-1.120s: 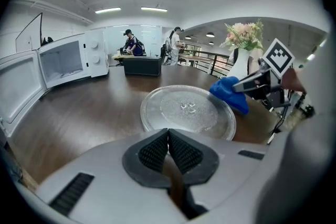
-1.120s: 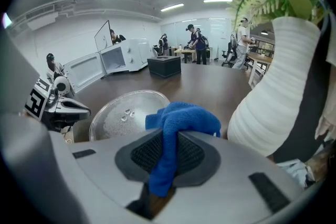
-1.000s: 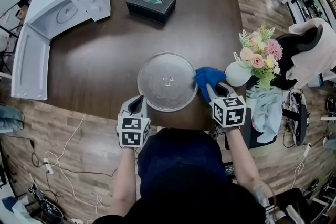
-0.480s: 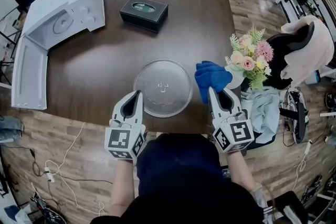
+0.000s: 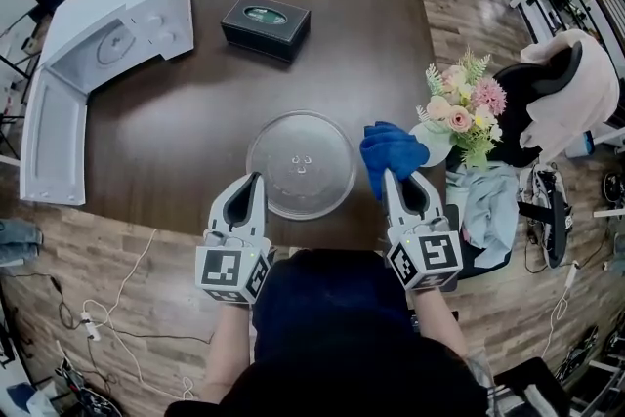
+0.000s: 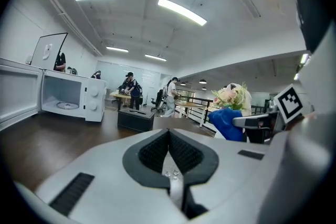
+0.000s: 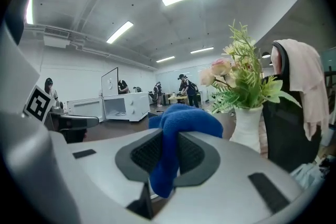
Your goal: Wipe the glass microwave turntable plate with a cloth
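- Glass turntable plate (image 5: 301,164) lies flat on the dark worktop (image 5: 186,122).
- My right hand-held gripper (image 5: 391,179) sits just right of the plate, jaws clamped on the bunched blue cloth (image 5: 392,149).
- My left hand-held gripper (image 5: 255,181) is at the plate's near-left rim, jaws pressed together, nothing between them.

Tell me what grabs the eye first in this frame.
The bright blue cloth, clamped in the right gripper, stands out beside the clear round glass turntable plate at the dark wooden table's near middle. The white microwave with its door open sits at the far left corner.
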Motion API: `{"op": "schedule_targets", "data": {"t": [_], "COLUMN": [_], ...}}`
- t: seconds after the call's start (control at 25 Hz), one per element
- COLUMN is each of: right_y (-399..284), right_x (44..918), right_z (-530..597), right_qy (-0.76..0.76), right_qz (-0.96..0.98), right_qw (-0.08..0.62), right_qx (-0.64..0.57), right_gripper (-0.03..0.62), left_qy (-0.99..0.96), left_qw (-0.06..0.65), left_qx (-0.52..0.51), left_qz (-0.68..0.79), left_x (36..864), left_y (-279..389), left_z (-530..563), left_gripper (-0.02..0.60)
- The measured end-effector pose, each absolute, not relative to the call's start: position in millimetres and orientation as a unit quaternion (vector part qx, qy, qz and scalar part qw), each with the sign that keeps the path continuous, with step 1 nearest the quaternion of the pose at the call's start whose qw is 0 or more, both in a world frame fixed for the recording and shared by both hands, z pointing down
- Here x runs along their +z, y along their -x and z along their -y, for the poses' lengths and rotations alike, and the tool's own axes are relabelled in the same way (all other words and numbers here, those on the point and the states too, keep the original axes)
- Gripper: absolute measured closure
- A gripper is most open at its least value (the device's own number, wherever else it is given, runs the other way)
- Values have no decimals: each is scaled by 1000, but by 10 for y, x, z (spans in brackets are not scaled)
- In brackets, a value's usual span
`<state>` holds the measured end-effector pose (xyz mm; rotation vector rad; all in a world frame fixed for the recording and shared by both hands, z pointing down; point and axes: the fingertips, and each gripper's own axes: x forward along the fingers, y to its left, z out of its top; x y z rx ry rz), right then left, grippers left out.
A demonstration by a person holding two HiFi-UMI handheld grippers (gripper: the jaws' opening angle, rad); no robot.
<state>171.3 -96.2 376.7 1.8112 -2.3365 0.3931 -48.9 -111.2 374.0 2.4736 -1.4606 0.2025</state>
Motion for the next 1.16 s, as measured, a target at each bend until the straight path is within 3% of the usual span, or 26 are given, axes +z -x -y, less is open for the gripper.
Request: {"op": "schedule_targets", "data": {"t": [1.16], "right_y": [-1702], "right_x": [3950], "right_z": [946], "right_qy": [-599], "right_qz": [775], "right_qw": [81], "right_qx": [182], "right_gripper": [548], "left_qy": [-848], "left_qw": [138], "left_qx": [94], "left_qz": [504], "left_x": [3802], "left_y": [527], "left_z": [1016], "left_gripper": [577]}}
